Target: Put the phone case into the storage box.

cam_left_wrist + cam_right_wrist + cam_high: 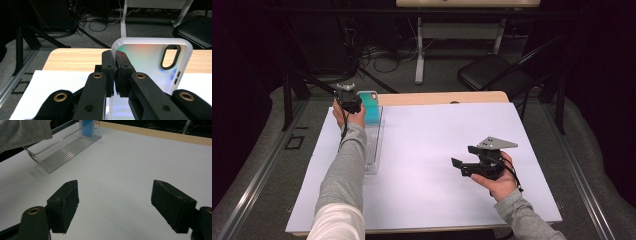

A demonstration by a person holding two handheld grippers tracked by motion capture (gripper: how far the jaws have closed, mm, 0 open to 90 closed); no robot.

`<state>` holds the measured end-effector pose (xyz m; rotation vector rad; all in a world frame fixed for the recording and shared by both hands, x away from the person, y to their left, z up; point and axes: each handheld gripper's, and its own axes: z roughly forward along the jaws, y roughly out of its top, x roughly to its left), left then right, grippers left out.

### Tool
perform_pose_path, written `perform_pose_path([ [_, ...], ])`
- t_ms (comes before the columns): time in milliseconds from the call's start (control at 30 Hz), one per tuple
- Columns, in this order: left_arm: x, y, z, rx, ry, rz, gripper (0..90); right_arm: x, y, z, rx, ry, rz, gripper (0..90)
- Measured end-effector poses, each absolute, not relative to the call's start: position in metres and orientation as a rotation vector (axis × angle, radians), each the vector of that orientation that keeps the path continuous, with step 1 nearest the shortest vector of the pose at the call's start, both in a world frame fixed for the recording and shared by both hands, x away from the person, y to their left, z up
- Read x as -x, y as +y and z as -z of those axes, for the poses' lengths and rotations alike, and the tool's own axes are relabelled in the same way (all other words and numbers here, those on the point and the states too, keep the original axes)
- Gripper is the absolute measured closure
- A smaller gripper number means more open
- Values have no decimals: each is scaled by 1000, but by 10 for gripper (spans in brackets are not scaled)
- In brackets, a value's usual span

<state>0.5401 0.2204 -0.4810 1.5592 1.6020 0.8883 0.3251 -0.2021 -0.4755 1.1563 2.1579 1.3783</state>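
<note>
A translucent phone case (147,62) with a teal and iridescent sheen stands upright at the far end of a clear plastic rack (374,145). My left gripper (114,57) is shut on the case's left edge, the rim pinched between both pads. In the high view that gripper (348,100) sits at the back left of the table, right beside the case (370,109). My right gripper (462,167) hovers low over the white sheet at the right, jaws wide apart with nothing between them (115,195). From there the case (88,128) and rack (67,150) show far off.
A white sheet (427,150) covers most of the wooden table (442,97). Beyond the table's far edge are a black folding chair (492,72), cables on the floor and a desk leg (419,50). A grey sleeve (22,132) reaches over the rack.
</note>
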Motion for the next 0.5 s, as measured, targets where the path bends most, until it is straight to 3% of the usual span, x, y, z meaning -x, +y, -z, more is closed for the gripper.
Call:
perform_pose_path([
  [500, -539, 221, 481, -1579, 1607, -856, 818, -324, -200, 476, -1151, 2166, -1381, 217],
])
